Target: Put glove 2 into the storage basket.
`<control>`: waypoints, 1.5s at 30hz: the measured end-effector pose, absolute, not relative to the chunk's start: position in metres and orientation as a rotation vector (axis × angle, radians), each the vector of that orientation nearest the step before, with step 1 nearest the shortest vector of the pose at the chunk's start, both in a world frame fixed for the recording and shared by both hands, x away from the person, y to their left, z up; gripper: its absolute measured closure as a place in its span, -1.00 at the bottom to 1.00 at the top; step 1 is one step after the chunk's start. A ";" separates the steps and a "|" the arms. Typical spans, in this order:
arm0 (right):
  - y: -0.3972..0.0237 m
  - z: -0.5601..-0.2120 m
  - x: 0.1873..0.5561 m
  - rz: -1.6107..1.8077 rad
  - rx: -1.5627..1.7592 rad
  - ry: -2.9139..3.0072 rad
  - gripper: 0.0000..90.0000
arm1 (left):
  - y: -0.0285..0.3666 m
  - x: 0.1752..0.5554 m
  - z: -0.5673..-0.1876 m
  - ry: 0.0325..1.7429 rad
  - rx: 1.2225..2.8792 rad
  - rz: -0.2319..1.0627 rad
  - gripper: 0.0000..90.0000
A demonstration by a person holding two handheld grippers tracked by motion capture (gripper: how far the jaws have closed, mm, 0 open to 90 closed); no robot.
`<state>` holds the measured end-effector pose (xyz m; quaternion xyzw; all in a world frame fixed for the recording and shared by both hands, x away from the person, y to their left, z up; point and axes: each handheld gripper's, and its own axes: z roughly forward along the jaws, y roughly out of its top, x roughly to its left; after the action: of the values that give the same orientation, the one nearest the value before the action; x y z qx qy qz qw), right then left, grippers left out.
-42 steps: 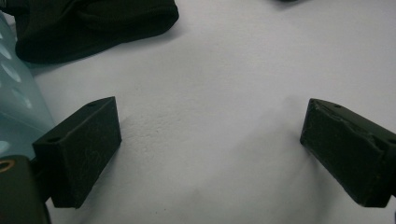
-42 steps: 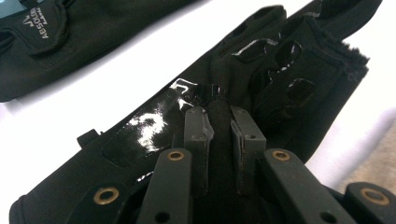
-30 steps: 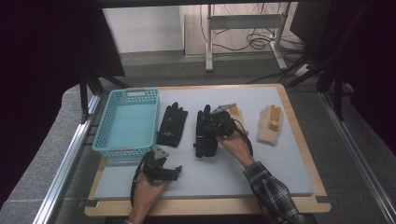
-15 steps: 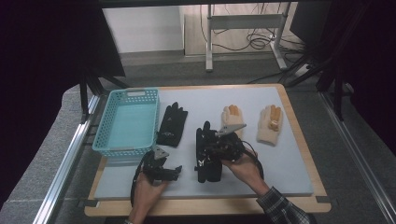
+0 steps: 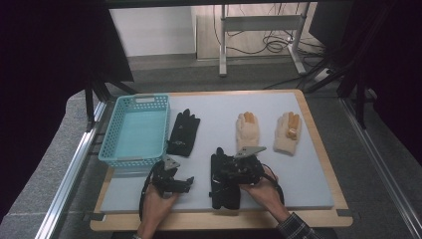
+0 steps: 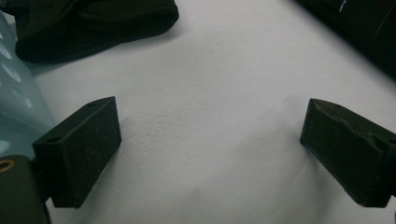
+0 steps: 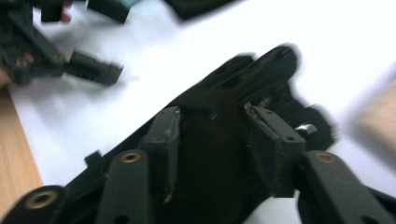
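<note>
**Black glove down near the table's front edge**

Black and flat, the glove [image 5: 225, 181] lay on the grey mat [image 5: 308, 184] under the right gripper [image 5: 219, 174]. That gripper's jaws had just been opening; in the right gripper view they stood apart over the glove [image 7: 224, 154], which lay between them, pads not pressing it. Left of it, the left gripper [image 5: 186, 183] rested with jaws wide, nothing between them but bare mat [image 6: 210, 116]. A second black glove [image 5: 183, 133] lay beyond the left gripper, beside the blue basket [image 5: 134, 159]. Two cream gloves [image 5: 248, 130] lay beyond the right gripper.
</note>
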<state>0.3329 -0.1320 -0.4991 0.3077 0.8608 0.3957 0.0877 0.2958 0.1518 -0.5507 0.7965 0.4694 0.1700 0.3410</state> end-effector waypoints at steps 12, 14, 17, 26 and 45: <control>-0.100 -0.491 0.387 1.190 0.881 2.573 -0.17 | 0.152 0.296 -0.550 1.218 2.078 0.442 -0.88; -0.087 -0.489 0.399 1.203 0.864 2.587 -0.16 | 0.152 0.296 -0.550 1.218 2.080 0.442 -0.88; -0.072 -0.488 0.413 1.186 0.842 2.595 -0.05 | 0.152 0.296 -0.551 1.219 2.078 0.441 -0.88; -0.030 -0.492 0.450 1.153 0.800 2.597 0.15 | 0.152 0.296 -0.551 1.220 2.075 0.439 -0.88; 0.030 -0.532 0.497 1.034 0.751 2.654 -0.01 | 0.152 0.296 -0.551 1.219 2.076 0.441 -0.88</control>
<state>0.4971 0.0296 -0.5320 0.2538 0.8966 0.3494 0.0979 0.2959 0.1520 -0.5506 0.7977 0.4682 0.1695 0.3402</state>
